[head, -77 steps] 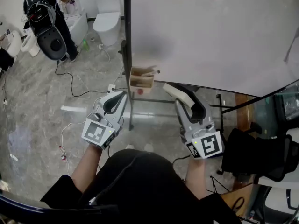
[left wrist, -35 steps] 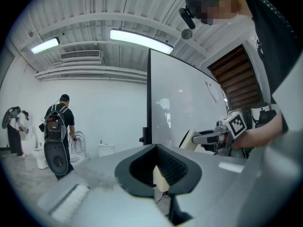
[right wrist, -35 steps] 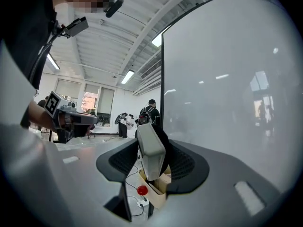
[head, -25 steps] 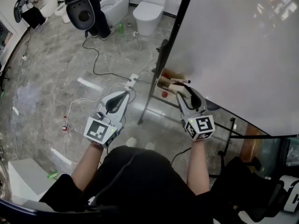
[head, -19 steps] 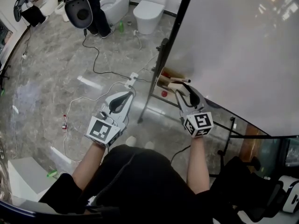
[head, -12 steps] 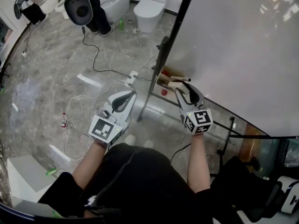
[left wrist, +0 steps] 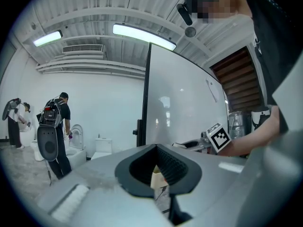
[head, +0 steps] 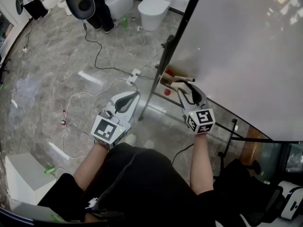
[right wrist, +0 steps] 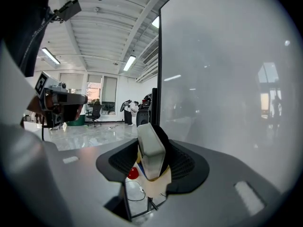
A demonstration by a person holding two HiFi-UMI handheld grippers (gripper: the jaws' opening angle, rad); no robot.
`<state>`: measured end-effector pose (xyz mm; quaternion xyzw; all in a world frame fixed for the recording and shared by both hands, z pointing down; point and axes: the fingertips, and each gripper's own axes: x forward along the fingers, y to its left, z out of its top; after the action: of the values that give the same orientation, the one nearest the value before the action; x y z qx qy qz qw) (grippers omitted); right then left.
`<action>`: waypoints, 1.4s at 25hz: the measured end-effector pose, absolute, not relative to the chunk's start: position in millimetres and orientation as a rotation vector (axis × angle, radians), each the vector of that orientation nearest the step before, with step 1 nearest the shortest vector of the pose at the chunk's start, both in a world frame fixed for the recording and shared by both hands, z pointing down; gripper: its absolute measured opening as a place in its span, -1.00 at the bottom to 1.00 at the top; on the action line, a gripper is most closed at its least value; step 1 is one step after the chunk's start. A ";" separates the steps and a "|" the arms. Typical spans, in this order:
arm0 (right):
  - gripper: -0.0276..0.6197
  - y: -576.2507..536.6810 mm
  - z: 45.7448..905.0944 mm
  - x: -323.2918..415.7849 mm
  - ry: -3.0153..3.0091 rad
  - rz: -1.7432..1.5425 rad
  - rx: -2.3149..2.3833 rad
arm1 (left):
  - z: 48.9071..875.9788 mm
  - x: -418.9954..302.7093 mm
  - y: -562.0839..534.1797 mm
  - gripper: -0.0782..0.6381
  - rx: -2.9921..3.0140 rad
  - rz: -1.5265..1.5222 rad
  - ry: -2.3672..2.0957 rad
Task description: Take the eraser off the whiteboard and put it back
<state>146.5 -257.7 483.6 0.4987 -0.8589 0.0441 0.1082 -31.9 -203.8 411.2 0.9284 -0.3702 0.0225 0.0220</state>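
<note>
The pale eraser (head: 178,85) with its black felt side is clamped between the jaws of my right gripper (head: 183,87), which is shut on it. In the right gripper view the eraser (right wrist: 151,150) stands on edge between the black pads, close beside the whiteboard (right wrist: 227,79). It hangs just above the small wooden box (head: 170,76) fixed at the lower edge of the whiteboard (head: 246,46). My left gripper (head: 135,94) hovers over the floor, left of the black frame post (head: 177,37), shut with nothing in it. Through its jaws (left wrist: 158,174) a bit of the wooden box shows.
A red knob (head: 166,92) sits below the box. Cables (head: 102,67) and a power strip (head: 132,77) lie on the marble floor. A toilet (head: 156,4) and a person (head: 90,1) are at the back, a white box (head: 21,176) at the lower left.
My right gripper has sunk a little with the eraser, closer to the wooden box. The left gripper has barely moved. The head view has drifted slightly.
</note>
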 end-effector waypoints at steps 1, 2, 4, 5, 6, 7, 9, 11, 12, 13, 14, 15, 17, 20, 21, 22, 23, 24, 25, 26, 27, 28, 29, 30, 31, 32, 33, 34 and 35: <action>-0.30 -258.4 485.5 145.9 -2.522 0.129 1.460 | 411.5 -32.7 -203.5 -0.77 2.874 0.069 -1.150; -0.30 -259.3 487.3 145.2 -2.517 0.128 1.452 | 412.0 -33.6 -203.1 -0.77 2.870 0.069 -1.153; -0.30 -261.5 491.6 143.7 -2.506 0.128 1.437 | 413.1 -35.4 -203.0 -0.76 2.864 0.071 -1.158; -0.30 -262.6 494.1 143.0 -2.500 0.127 1.429 | 413.6 -36.0 -203.0 -0.76 2.862 0.072 -1.160; -0.30 -263.2 496.3 142.2 -2.494 0.126 1.420 | 413.9 -36.4 -202.9 -0.76 2.862 0.074 -1.161; -0.30 -263.6 498.3 141.5 -2.490 0.126 1.413 | 414.0 -36.7 -202.8 -0.76 2.863 0.076 -1.162; -0.30 -264.3 501.3 140.3 -2.486 0.131 1.404 | 414.4 -38.0 -203.0 -0.76 2.861 0.078 -1.166; -0.30 -265.0 504.2 139.9 -2.482 0.139 1.403 | 415.2 -39.2 -203.4 -0.76 2.859 0.079 -1.169; -0.30 -265.4 505.6 139.9 -2.478 0.142 1.403 | 415.7 -39.5 -203.4 -0.76 2.859 0.080 -1.169; -0.30 -265.7 507.0 139.9 -2.473 0.145 1.402 | 416.1 -39.7 -203.3 -0.76 2.857 0.080 -1.168; -0.30 -265.9 508.1 140.0 -2.468 0.147 1.400 | 416.3 -40.0 -203.2 -0.77 2.855 0.081 -1.168; -0.30 -265.9 508.9 140.0 -2.463 0.149 1.399 | 416.4 -40.2 -203.1 -0.76 2.851 0.082 -1.167; -0.29 -266.2 510.4 139.8 -2.456 0.149 1.397 | 416.0 -40.8 -203.5 -0.77 2.851 0.082 -1.167; -0.28 -266.7 512.8 139.3 -2.445 0.145 1.395 | 415.7 -41.7 -204.4 -0.76 2.853 0.080 -1.166; -0.28 -266.6 513.4 139.2 -2.442 0.144 1.396 | 415.9 -42.1 -204.4 -0.76 2.852 0.080 -1.165; -0.27 -266.6 513.9 139.3 -2.439 0.144 1.397 | 416.2 -42.5 -204.3 -0.76 2.852 0.081 -1.164; -0.27 -266.8 514.4 139.6 -2.437 0.145 1.400 | 416.5 -42.9 -204.3 -0.77 2.851 0.082 -1.164; -0.27 -267.2 514.7 139.9 -2.434 0.146 1.403 | 416.5 -43.3 -204.5 -0.76 2.852 0.083 -1.163; -0.27 -267.6 515.2 140.1 -2.432 0.148 1.406 | 416.6 -43.8 -204.7 -0.77 2.853 0.084 -1.162; -0.26 -267.7 516.1 140.2 -2.428 0.150 1.407 | 416.9 -44.2 -204.8 -0.76 2.855 0.084 -1.161; -0.26 -267.6 517.2 140.2 -2.423 0.151 1.408 | 417.1 -44.7 -204.8 -0.76 2.857 0.084 -1.159; -0.26 -267.3 518.1 140.1 -2.418 0.153 1.410 | 417.2 -45.4 -204.6 -0.76 2.857 0.084 -1.158; -0.25 -266.8 518.6 140.0 -2.414 0.154 1.411 | 416.8 -46.2 -204.3 -0.76 2.857 0.083 -1.158; -0.24 -266.4 518.8 139.8 -2.411 0.155 1.413 | 416.1 -47.1 -203.9 -0.76 2.858 0.081 -1.158; -0.24 -266.1 518.8 139.7 -2.408 0.155 1.415 | 415.5 -48.1 -203.8 -0.76 2.859 0.080 -1.158; -0.23 -265.9 518.9 140.0 -2.406 0.156 1.417 | 415.3 -48.8 -203.6 -0.77 2.860 0.080 -1.159; -0.22 -265.9 519.1 140.5 -2.404 0.156 1.419 | 415.4 -49.4 -203.6 -0.76 2.861 0.083 -1.158; -0.21 -265.9 519.5 141.0 -2.401 0.157 1.421 | 415.7 -50.0 -203.6 -0.77 2.862 0.085 -1.158; -0.20 -265.9 519.8 141.4 -2.399 0.159 1.424 | 415.8 -50.5 -203.5 -0.77 2.863 0.087 -1.157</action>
<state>141.4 -265.9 519.8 0.5019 -0.8457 0.0561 0.1726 -50.5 -203.5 415.8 0.9265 -0.3744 0.0280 0.0260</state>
